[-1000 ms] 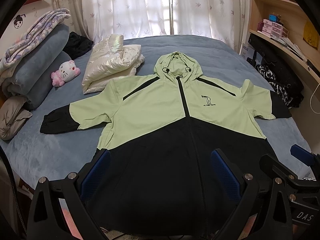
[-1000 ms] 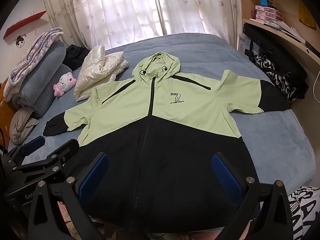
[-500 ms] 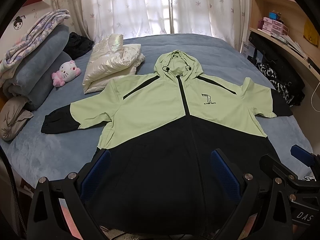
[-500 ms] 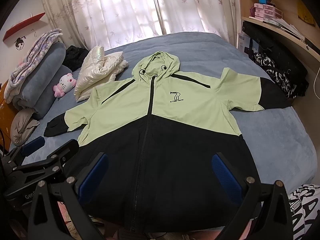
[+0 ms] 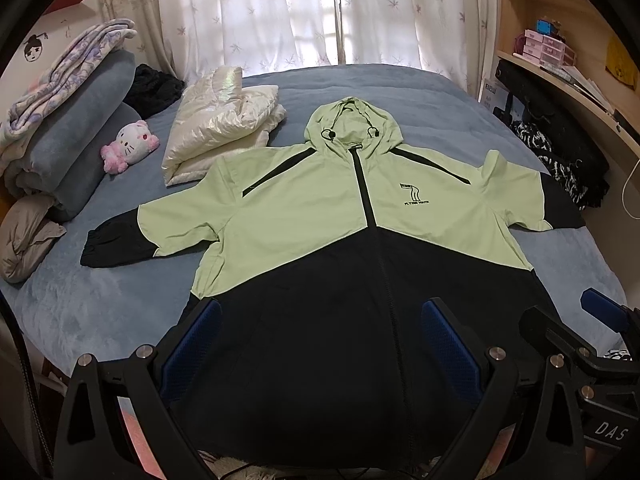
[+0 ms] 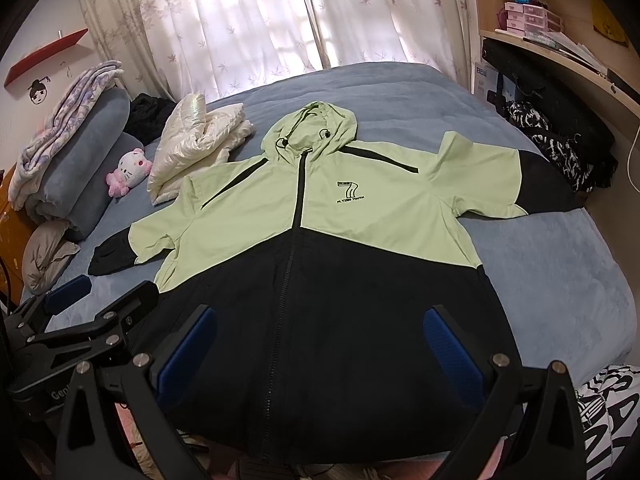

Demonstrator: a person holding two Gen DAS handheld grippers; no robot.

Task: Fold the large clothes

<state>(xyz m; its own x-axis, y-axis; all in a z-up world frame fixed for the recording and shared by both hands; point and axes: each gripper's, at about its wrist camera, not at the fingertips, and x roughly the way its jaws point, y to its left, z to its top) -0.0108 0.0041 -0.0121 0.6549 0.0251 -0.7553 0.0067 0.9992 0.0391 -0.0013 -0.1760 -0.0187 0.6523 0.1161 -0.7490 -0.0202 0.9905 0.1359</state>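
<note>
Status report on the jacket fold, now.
Left claw open, right claw open, both empty above the hem. Jacket flat on the bed, zipped, sleeves out, unfolded. White puffer touching the left shoulder.

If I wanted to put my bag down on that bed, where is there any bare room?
Bare blue blanket shows in front of the jacket's left sleeve, beyond the hood toward the curtains, and below the right sleeve. It is crowded near the cream jacket, plush cat and bedding stack.
</note>
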